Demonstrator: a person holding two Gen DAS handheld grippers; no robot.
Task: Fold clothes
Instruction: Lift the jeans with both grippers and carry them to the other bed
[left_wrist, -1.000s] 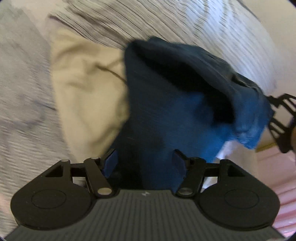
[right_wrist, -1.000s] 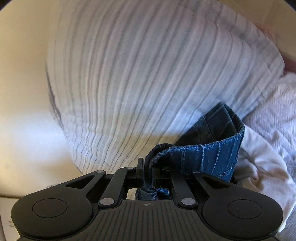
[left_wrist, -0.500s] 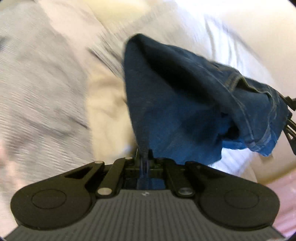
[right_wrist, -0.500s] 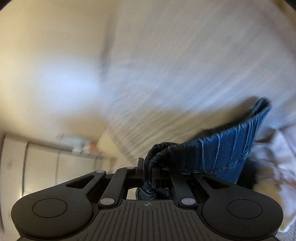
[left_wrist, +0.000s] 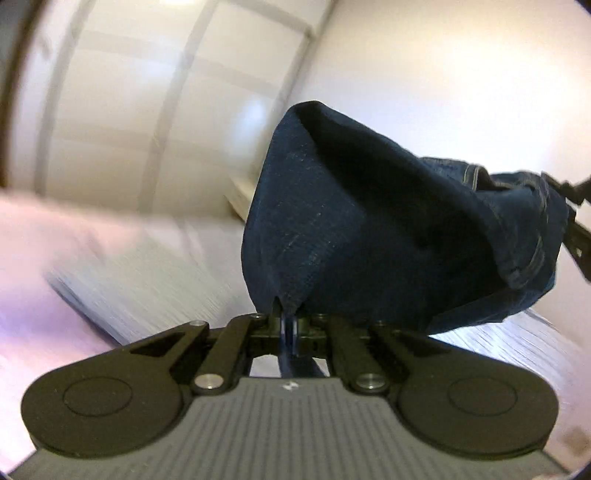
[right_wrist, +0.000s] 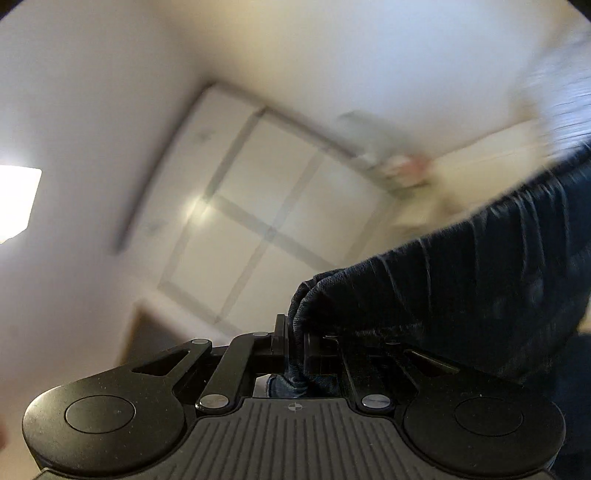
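One pair of jeans (left_wrist: 369, 236) hangs between my two tongs, the only garment either camera shows in the air. My left tongs (left_wrist: 286, 326) are pinched tight on a thin fold of the dark denim, which rises straight up from the tips and balloons off to their right; my right tongs (right_wrist: 293, 341) are closed on a thicker, bunched roll of the same jeans (right_wrist: 461, 295), which trails away to their right and lower edge. Half a second ago the left camera looked down on striped bedding and a cream cloth behind the denim; now both cameras have swung upward, and a white panelled cupboard (left_wrist: 155, 122) and bare wall fill the background. A second ago the left tongs stood open around the cloth; they have since clamped down. The right tongs have kept their grip throughout. Only the left view catches the striped bedding (left_wrist: 147, 280), blurred, below and to the left of its tongs, along with the black linkage of the other tool (left_wrist: 576, 221) at the far right edge beyond the denim. Only the right view shows a blurred shelf with small reddish items (right_wrist: 406, 170) above its tongs, and a bright patch of light (right_wrist: 16, 199) at the far left.
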